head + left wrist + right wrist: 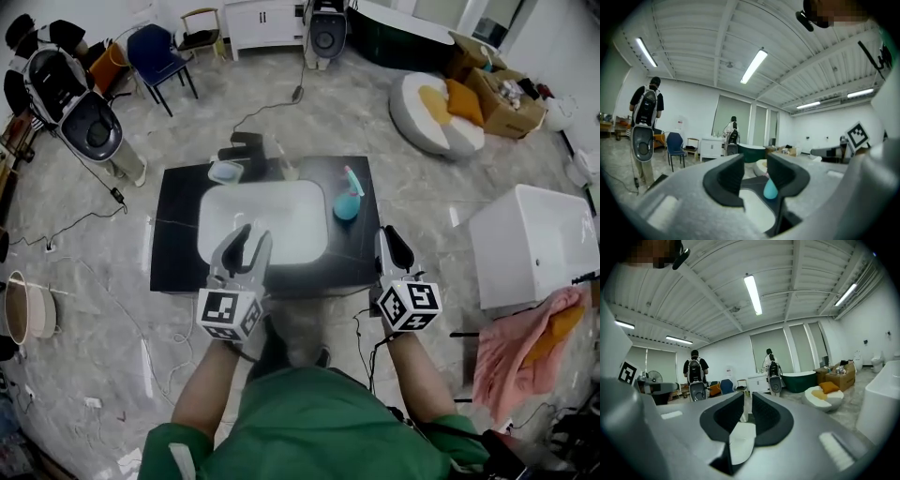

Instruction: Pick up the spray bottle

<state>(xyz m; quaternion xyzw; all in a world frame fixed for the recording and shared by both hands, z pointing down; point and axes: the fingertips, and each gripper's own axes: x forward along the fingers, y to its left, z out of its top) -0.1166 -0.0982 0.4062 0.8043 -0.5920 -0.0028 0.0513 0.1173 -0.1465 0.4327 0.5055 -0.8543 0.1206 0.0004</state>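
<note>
The teal spray bottle [347, 199] stands upright on the black table [174, 234], right of the white basin [281, 230]. My left gripper [248, 238] hovers over the basin's near edge, jaws open and empty. Through their gap in the left gripper view [755, 165], the bottle [770, 188] shows ahead and slightly right. My right gripper [393, 242] is at the table's near right corner, in front of the bottle and a little to its right. It is shut with nothing in it. The right gripper view [747, 411] shows only a narrow slit between the pads; the bottle is not visible there.
A faucet [286, 167] and a small clear dish [225, 172] sit at the table's far edge. A white box [532, 246] and a pink cloth [520, 342] lie to the right. Chairs [155, 52], a round cushion [436, 112], cardboard boxes [502, 94] and floor cables surround the table.
</note>
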